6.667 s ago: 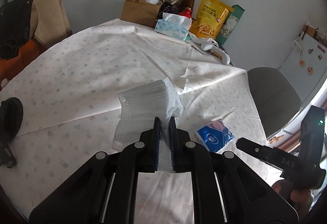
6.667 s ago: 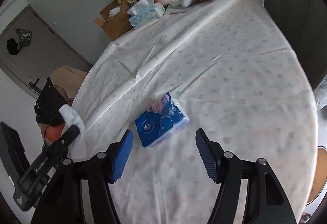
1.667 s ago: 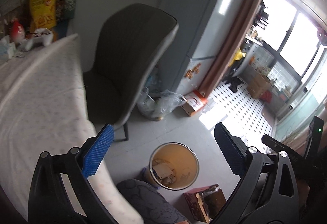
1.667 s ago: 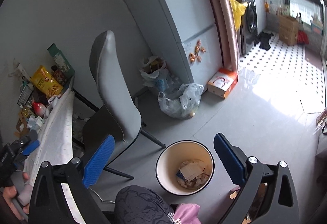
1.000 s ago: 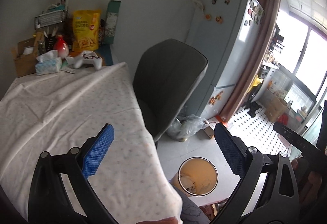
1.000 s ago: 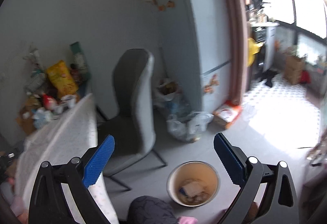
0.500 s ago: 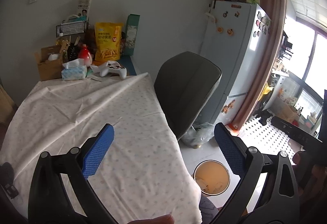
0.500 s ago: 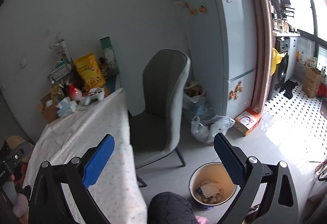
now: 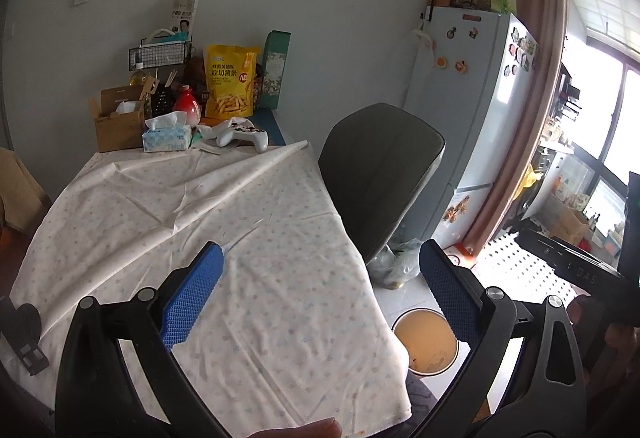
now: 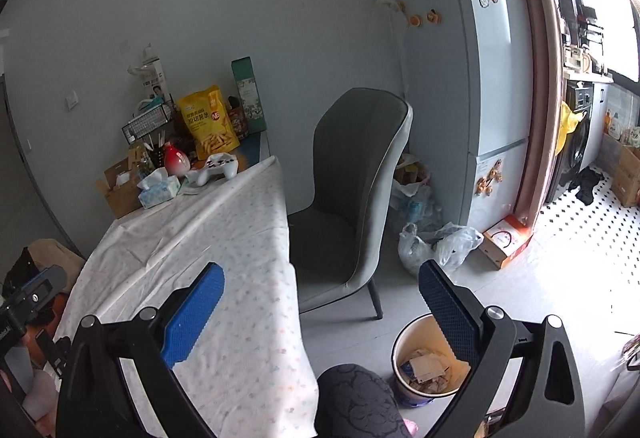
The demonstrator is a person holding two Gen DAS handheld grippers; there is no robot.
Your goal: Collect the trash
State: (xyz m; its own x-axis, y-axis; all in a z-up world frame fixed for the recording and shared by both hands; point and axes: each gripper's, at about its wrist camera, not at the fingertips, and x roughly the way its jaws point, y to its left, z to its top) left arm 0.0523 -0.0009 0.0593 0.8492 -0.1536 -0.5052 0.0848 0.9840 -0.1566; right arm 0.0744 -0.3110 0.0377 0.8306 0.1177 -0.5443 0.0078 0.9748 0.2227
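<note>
Counter [image 9: 200, 206] cloth bare; both hand-held grippers [image 9: 320, 286] [image 10: 320, 302] spread, empty. Risk: snagging cloth, or mistaking snack bag [image 9: 230, 80] for trash.

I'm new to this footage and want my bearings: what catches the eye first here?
Both grippers, left and right, hang wide open and hold nothing. The yellow snack bag stands out in the clutter at the far end of the table. On the floor beside the grey chair, the bin holds paper scraps.
</note>
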